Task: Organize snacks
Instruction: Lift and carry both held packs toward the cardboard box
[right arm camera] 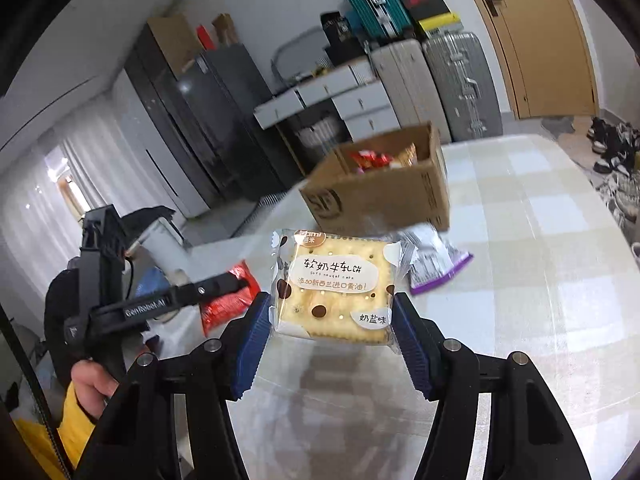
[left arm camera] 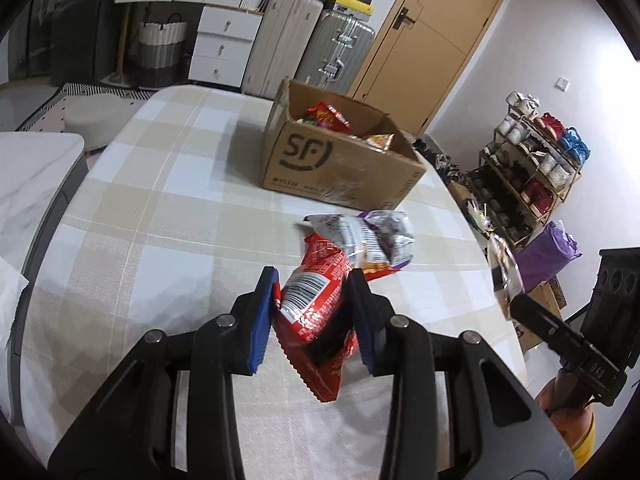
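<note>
Partway through, by the look of it. Open brown cardboard box [left arm camera: 340, 160] with a printed logo, standing at the far side of the checked beige-and-white tablecloth [left arm camera: 160, 220], already loaded with several packets: red and gold wrappers showing above the rim. Left gripper [left arm camera: 314, 312] closed around a crinkled red foil snack packet [left arm camera: 316, 300], blue pads pressing both sides, packet lifted just off the cloth near the front edge. Right gripper [right arm camera: 332, 320] clamped on a clear-wrapped square cracker sandwich with brown dots and a white label [right arm camera: 336, 284], raised well above the table and pointed toward the box [right arm camera: 384, 188]. Left on the cloth: a silver-and-purple crumpled bag [left arm camera: 376, 240] just beyond the red packet, between it and the box, with a bit of orange wrapper under its near edge. Remaining, judged from this: both held items into the box, then the silver-and-purple bag and whatever lies beneath it. Whether anything else waits out of view, impossible to tell.
</note>
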{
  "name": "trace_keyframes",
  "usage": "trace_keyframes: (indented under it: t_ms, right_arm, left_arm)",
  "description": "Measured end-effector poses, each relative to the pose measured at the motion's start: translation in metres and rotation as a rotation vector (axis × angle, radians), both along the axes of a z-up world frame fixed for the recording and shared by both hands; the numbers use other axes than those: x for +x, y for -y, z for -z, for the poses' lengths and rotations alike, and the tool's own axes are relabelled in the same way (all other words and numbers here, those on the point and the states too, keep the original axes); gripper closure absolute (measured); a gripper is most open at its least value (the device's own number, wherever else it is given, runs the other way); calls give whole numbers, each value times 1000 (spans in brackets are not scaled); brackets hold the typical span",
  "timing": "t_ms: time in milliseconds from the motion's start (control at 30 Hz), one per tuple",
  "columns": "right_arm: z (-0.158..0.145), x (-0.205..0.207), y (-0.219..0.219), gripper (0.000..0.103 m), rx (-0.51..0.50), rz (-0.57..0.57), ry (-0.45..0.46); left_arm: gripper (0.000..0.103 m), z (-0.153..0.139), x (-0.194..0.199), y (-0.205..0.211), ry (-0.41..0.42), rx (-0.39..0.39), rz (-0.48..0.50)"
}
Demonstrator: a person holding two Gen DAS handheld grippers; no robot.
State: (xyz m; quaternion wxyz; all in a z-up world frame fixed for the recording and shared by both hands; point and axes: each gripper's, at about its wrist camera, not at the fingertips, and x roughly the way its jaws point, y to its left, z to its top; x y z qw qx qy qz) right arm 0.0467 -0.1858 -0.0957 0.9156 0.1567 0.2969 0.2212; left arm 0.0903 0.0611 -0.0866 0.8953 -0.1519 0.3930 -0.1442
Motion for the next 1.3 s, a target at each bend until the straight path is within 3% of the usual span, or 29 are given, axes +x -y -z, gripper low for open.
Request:
trace_keyframes:
  t_ms: [133,267,367,600,667,767,833,933,1000,1100,1133,1200,1300]
  right_arm:
    - [-14,-13,3,42,13,-3,35]
    - [-23,-20,5,42,24,-6,53]
    - [-28,-19,4,42,20,-10,63]
    - [-13,-13,1,42,17,-13,20]
    - [-8,-12,2,42,19,-13,14]
    - [0,-10,3,42,27,-10,2]
    - [6,-8,5,42,36,-10,-12]
    - [11,-7,9,42,43,-8,-18]
    - [13,-7,12,42,50,-5,-21]
    - [16,-7,16,42,58,1,-24]
    - [17,-7,17,42,62,2,-25]
    - [20,-7,20,42,65,9,-27]
    - [20,-8,20,42,68,13,-31]
  left_arm:
    - [72,-15,-15,5,28,-2,11]
    - [85,-32,-28,9,56,8,24]
    - [85,-38,-28,15,65,29,23]
    - [85,-1,-14,14,-80,5,70]
    - [84,8,-20,19,-80,-4,88]
    - [72,25,-20,41,-124,31,127]
    - [69,36,-17,57,-150,62,151]
    - [56,52,-13,75,-192,122,166]
    - [39,54,-14,81,-174,182,141]
    - [39,63,-8,86,-213,196,135]
    - [42,66,-7,87,-226,213,135]
    - [59,66,-9,88,-204,241,124]
    - [59,67,-9,88,-202,215,132]
